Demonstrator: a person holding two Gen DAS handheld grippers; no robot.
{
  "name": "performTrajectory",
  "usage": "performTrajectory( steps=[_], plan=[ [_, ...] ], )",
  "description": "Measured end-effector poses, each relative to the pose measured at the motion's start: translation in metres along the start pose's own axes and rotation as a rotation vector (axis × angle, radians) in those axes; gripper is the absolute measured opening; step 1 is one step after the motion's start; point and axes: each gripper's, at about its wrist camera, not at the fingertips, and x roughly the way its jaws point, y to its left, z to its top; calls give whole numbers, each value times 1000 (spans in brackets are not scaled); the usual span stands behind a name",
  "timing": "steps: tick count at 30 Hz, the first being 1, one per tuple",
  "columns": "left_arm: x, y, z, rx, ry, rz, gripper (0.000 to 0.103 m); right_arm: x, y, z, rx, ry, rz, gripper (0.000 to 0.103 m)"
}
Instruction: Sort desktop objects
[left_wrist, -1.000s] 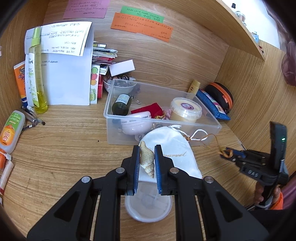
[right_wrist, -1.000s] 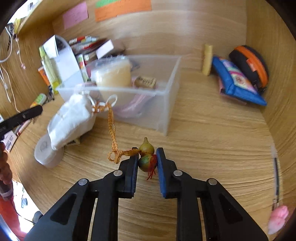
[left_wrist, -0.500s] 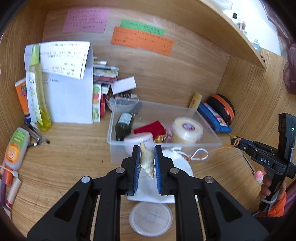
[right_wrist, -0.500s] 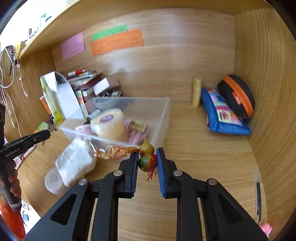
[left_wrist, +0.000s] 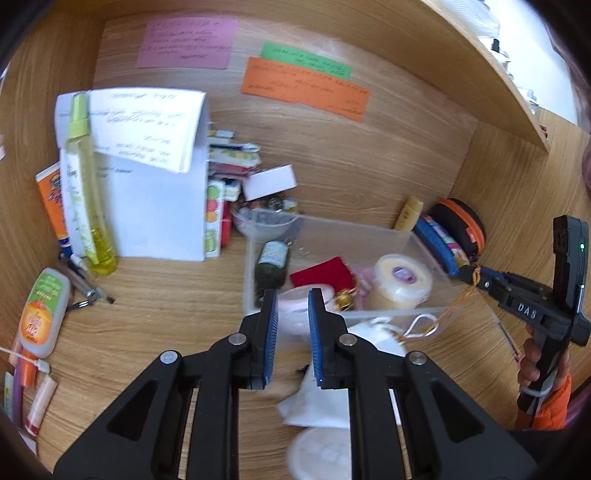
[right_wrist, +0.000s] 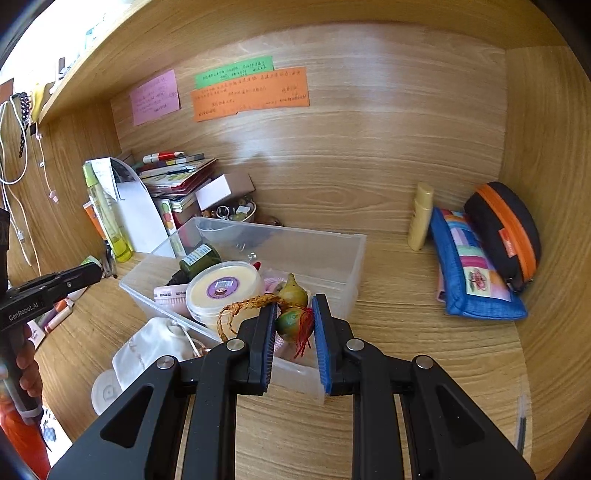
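the small gourd charm (right_wrist: 292, 295) is yellow-green on top and green-orange below, with a red tassel and an orange braided cord. it is upright, pinched at its lower bulb by the right gripper (right_wrist: 293, 310), above the front wall of the clear plastic box (right_wrist: 332, 258). inside the box stand a cream tub with a purple label (right_wrist: 221, 291) and a lying dark green bottle (right_wrist: 197, 260). a white drawstring pouch (right_wrist: 147, 343) lies against the box's front.

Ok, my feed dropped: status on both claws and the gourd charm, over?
Left claw shut, nothing seen between pads. Right claw shut on gourd charm, by clear bin. Charm's orange cord hangs near white pouch; may snag.
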Motion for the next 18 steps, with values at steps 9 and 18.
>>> performTrajectory(
  steps=[9,18],
  plan=[
    [31,20,-37,23,195,-5,22,23,-8,-1,31,49,15,18],
    [63,10,-42,46,265,-67,34,25,-5,-4,27,62,2,18]
  ],
)
